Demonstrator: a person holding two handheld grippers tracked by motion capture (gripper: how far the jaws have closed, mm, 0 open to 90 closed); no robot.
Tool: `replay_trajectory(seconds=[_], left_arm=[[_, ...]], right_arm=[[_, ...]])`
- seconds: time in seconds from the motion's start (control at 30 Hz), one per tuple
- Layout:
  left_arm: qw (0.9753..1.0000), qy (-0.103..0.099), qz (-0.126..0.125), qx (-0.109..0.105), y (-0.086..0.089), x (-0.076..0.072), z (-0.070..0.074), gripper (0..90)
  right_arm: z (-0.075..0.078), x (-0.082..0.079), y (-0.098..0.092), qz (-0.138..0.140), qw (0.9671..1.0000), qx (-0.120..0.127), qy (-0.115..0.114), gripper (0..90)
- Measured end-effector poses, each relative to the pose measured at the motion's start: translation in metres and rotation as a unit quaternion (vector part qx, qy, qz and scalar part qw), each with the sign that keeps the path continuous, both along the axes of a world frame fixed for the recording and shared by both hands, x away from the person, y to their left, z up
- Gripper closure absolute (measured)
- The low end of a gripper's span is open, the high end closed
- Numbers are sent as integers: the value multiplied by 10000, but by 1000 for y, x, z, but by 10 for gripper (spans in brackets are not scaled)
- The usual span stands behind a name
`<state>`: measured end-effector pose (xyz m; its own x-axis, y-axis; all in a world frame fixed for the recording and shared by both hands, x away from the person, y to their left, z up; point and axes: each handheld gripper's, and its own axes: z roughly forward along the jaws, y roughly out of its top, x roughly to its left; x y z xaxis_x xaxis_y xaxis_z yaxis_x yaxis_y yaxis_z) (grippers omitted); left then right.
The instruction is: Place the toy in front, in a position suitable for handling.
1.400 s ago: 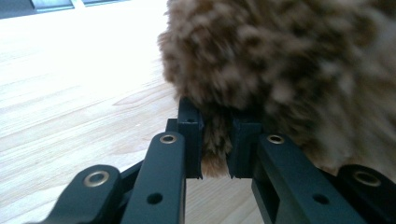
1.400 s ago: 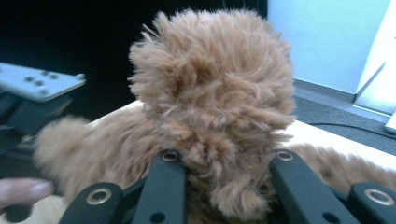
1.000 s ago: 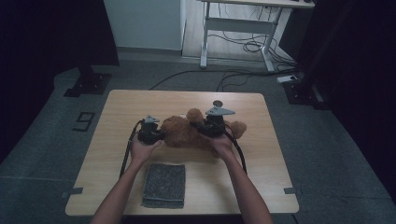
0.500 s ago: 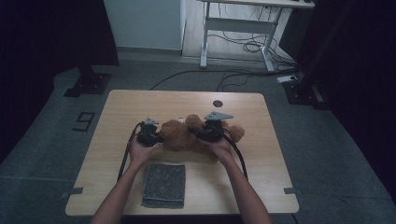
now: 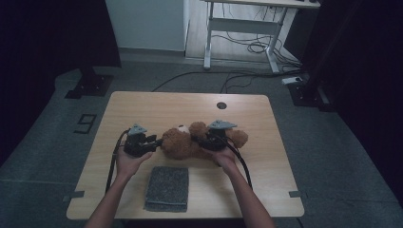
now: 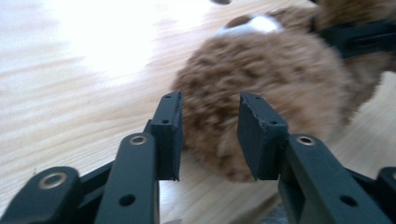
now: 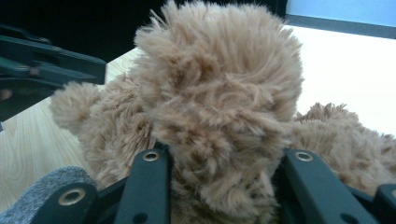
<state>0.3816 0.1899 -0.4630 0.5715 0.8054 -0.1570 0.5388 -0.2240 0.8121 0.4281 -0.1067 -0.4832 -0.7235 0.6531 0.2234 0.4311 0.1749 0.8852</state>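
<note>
A brown teddy bear lies on its side near the middle of the wooden table, its head toward the person's left and its legs toward the right.

The left gripper sits just beside the bear's head, on its left. In the left gripper view the 2 black jaws stand apart, released, with the round furry head just ahead of them and partly between their tips; the white muzzle shows at the far side of the head. Whether the pads touch the fur cannot be told.

The right gripper lies over the bear's body, on the side toward its legs. In the right gripper view a thick tuft of the bear bulges up between the 2 jaws, which press into it from both sides: clenched on the plush.

A folded grey cloth lies flat on the table just in front of the bear, toward the person, between the 2 forearms; its edge shows low in the right gripper view. A small dark round hole sits in the tabletop well behind the bear. Beyond the table, behind the bear, cables trail over the grey floor beneath a white desk frame.
</note>
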Motion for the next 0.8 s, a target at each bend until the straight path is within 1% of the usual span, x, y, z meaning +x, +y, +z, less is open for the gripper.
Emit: replay_trajectory(seconds=[0.03,0.07,0.1,0.13,0.2,0.23,0.27,0.3,0.33,0.37,0.4,0.43,0.47,0.5,0.53,0.6,0.67,0.7,0.73,0.8], left_arm=[[10000,0,0,0,0,0,0,557],[9999,-72,-138,9,-7,-2,5,537],[9999,-72,-138,9,-7,-2,5,510],[9996,-120,-228,63,-15,-1,8,476],[9994,-30,-325,86,-24,3,8,436],[9994,-30,-325,86,-24,3,8,420],[9992,46,-362,131,-30,6,6,420],[9990,144,-376,197,-37,10,0,412],[9990,173,-345,221,-40,11,-4,415],[9990,173,-345,221,-40,11,-4,424],[9995,154,-239,119,-41,12,-8,431],[9995,154,-239,119,-41,12,-8,437],[9998,124,-177,48,-41,12,-11,443],[9998,124,-177,48,-41,12,-11,448],[9998,133,-152,11,-40,12,-13,451],[9998,161,-143,-54,-39,12,-14,452],[9998,173,-124,-47,-39,11,-15,452],[9998,173,-124,-47,-39,11,-15,453],[9997,190,-110,-57,-39,9,-17,453],[9997,192,-113,-63,-38,8,-18,454]], right_arm=[[0,-1,0,-7,10000,4,10,645],[0,-1,1,-14,10000,-4,14,639],[0,-1,1,-14,10000,-4,14,639],[0,-4,1,-8,10000,-27,-25,622],[-1,-7,1,-7,9999,-58,-86,601],[-1,-7,1,-7,9999,-58,-86,601],[-2,-8,1,-4,10000,-34,-64,591],[-2,-10,0,2,10000,-9,-34,565],[-2,-10,-1,28,10000,17,15,536],[-2,-10,-1,28,10000,17,15,536],[0,-13,-4,15,10000,24,42,480],[2,-15,-7,0,10000,7,25,453],[5,-18,-12,-46,10000,-6,-33,425],[5,-18,-12,-46,10000,-6,-33,425],[12,-26,-29,-278,9995,35,-157,365],[15,-31,-45,-540,9981,-7,-287,298],[15,-37,-62,-781,9964,-9,-338,277],[15,-37,-62,-781,9964,-9,-338,277],[13,-42,-81,-1068,9936,64,-365,256],[11,-46,-96,-1219,9917,199,-344,257]])
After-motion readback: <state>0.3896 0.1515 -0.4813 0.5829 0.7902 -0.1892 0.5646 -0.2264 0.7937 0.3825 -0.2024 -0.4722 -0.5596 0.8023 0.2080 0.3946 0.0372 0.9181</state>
